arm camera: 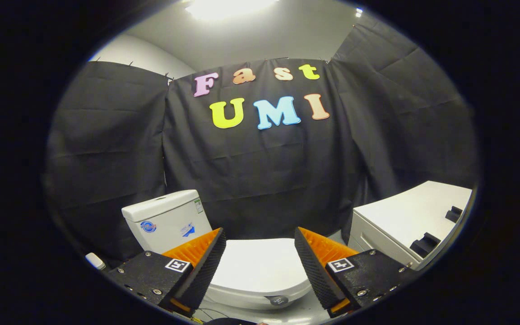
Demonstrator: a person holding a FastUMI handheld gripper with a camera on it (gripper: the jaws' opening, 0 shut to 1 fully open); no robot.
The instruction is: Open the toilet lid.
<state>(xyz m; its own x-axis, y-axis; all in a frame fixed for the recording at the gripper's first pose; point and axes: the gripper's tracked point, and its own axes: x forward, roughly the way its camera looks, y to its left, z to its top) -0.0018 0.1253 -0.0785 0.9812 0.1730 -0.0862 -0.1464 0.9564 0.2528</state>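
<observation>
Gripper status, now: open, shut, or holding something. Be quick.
Gripper: open, holding nothing; its fingers stand wide apart above the closed toilet lid, not touching it.

Pale floor (305,311) bearing a white toilet (251,295), its lid (260,266) shut and its tank (165,221) against the black wall. Right of the toilet, well apart, stands a white cabinet (400,221) carrying two black blocks (424,244).

The gripper (260,246) hangs above the lid, fingers (210,266) spread wide, touching nothing.
</observation>
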